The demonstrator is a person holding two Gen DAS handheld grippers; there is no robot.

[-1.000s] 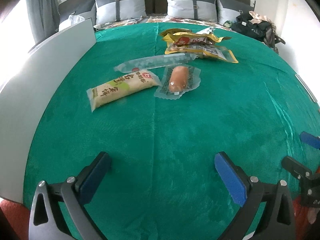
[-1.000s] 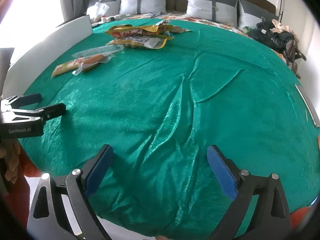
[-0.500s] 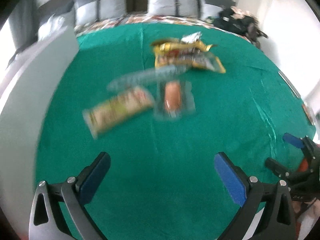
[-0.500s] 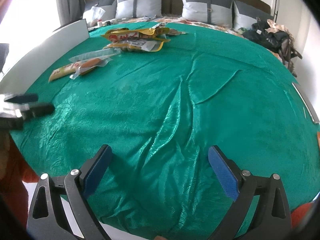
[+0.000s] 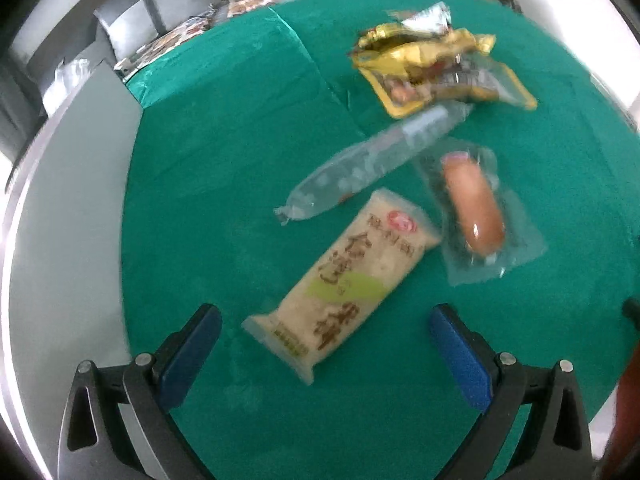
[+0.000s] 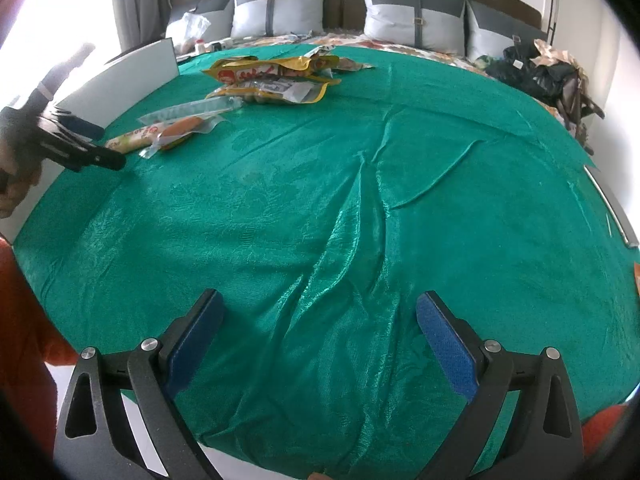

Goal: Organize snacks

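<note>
The left gripper [image 5: 326, 338] is wide open and holds nothing; it hangs just over the near end of the cake pack [image 5: 340, 276], a long pale pack with a green patch and dark writing; that near end sits between the two blue pads [image 5: 460, 348], and I cannot tell if they touch it. The cake pack lies flat on the green cloth [image 5: 224, 152] and is the landmark here; the picture is a bit blurry.

Just to the right of the cake pack is the sausage [image 5: 474, 204] in its clear wrap; the corners of the two packs look like they touch. Just behind the cake pack is a long clear tube pack [image 5: 372, 164], lying slanted, with one end close to the cake pack's far end. Farther behind, past the tube pack, is a heap of yellow bags [image 5: 436, 72]. To the left of the cake pack, off the cloth, is a white board [image 5: 68, 208].

The right gripper [image 6: 318, 332] is wide open too, with nothing in it; it hangs over bare, wrinkled cloth, well apart from the cake pack and to its right; from there the snacks look small and far off.
</note>
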